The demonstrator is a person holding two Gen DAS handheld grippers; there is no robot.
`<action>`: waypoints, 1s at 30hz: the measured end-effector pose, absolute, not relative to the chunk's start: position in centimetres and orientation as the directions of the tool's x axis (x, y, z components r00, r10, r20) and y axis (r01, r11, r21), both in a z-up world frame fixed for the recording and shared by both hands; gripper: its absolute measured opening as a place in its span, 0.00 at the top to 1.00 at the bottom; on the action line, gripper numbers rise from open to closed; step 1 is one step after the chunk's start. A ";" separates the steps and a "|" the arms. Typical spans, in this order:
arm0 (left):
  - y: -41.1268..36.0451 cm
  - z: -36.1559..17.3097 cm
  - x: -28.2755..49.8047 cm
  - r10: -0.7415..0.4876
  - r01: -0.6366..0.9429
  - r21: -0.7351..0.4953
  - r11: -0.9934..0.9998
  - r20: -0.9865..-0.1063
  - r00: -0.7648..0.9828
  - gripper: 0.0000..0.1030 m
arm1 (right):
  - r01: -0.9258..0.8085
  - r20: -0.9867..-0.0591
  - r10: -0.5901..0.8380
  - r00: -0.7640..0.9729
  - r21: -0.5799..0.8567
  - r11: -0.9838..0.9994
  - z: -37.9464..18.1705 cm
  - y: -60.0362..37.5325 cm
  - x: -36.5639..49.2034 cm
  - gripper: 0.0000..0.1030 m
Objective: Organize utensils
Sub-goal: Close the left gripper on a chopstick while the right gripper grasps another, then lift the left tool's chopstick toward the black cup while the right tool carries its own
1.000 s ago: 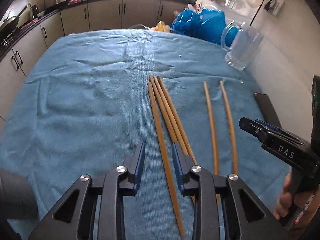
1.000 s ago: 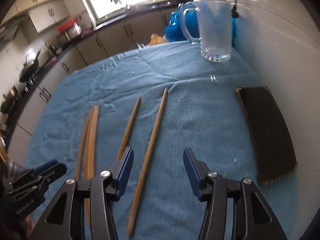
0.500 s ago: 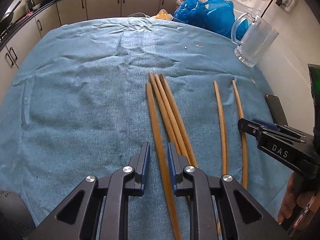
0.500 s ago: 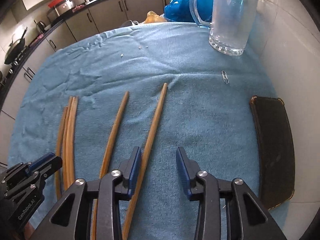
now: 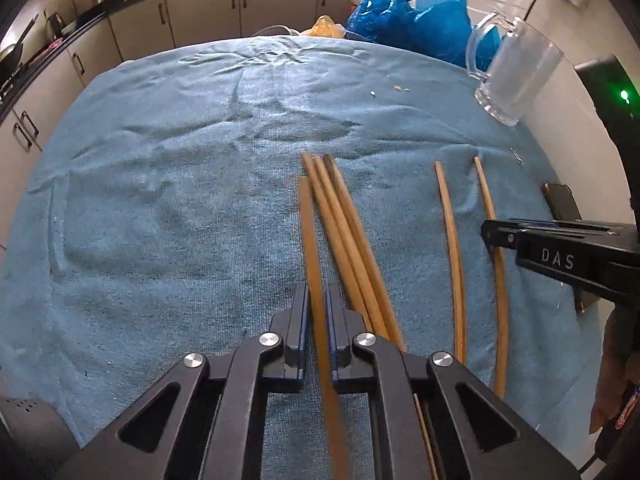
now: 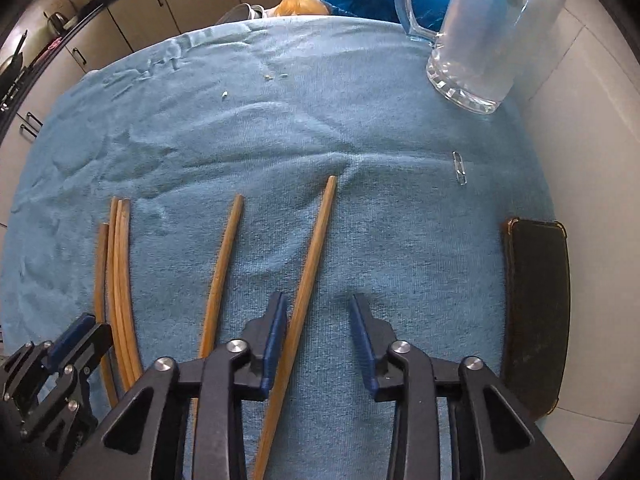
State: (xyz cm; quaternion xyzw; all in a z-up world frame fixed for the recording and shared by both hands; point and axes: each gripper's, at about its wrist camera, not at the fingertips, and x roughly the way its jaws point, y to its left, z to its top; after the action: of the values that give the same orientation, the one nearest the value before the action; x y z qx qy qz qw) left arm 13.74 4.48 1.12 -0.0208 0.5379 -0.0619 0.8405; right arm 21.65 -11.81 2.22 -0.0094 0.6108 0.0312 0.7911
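The left gripper (image 5: 318, 300), at the bottom centre of the left wrist view, pinches the leftmost brown wooden chopstick (image 5: 309, 236) between its blue-lined black fingers, which press on both of its sides. That stick lies lengthwise on the blue terry towel (image 5: 160, 200), just beside a bundle of three more wooden chopsticks (image 5: 344, 224) that fan toward the upper middle of the frame.

In the right wrist view, the right gripper (image 6: 316, 316) sits at the bottom centre, and its jaws have just been closing. A straight wooden chopstick (image 6: 316, 248) runs up between them, touching the left blue pad (image 6: 276, 332), while a clear gap remains to the other pad, so the jaws stand apart and do not pinch it. A slightly curved wooden chopstick (image 6: 224, 252) lies just to its left on the towel.

A clear glass mug with a handle (image 6: 488, 32) stands at the upper right, a metal paper clip (image 6: 460, 168) lies below it, and a dark flat rectangular case (image 6: 536, 312) rests at the right edge. Blue plastic bags (image 5: 408, 20) sit beyond the towel's far edge.
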 end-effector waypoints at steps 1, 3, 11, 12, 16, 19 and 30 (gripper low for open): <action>4.7 1.2 13.5 -0.139 0.080 -0.116 0.990 -0.899 0.415 0.94 | -0.067 -0.966 0.040 0.255 0.024 0.997 2.3 -11.7 21.6 0.90; 5.2 1.7 12.9 -0.169 0.076 -0.151 0.986 -0.882 0.440 0.94 | -0.078 -0.961 0.046 0.274 0.025 0.997 2.4 -11.6 21.0 0.93; 6.6 6.4 7.2 -0.254 0.133 -0.218 0.967 -0.778 0.575 0.94 | -0.052 -0.890 0.151 0.430 0.142 0.988 4.3 -13.3 16.1 0.93; 6.8 6.8 6.5 -0.265 0.139 -0.227 0.964 -0.768 0.584 0.94 | -0.065 -0.870 0.166 0.463 0.154 0.986 5.1 -13.3 15.1 0.93; 7.2 8.6 3.4 -0.300 0.154 -0.263 0.952 -0.725 0.620 0.94 | -0.097 -0.804 0.197 0.562 0.173 0.980 7.6 -13.3 11.3 0.93; 7.4 9.9 1.4 -0.318 0.163 -0.282 0.945 -0.693 0.647 0.94 | -0.113 -0.756 0.226 0.615 0.199 0.974 9.2 -13.3 8.3 0.93; 11.1 15.3 -6.5 -0.338 0.193 -0.306 0.932 -0.549 0.764 0.94 | -0.202 -0.580 0.327 0.746 0.271 0.941 14.6 -11.2 0.8 0.93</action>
State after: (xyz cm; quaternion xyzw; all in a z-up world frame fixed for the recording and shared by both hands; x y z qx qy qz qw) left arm -6.55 11.05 15.33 -0.1163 0.3122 -0.1425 0.9320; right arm 0.80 -11.23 14.63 0.0958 0.3264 0.1422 0.9295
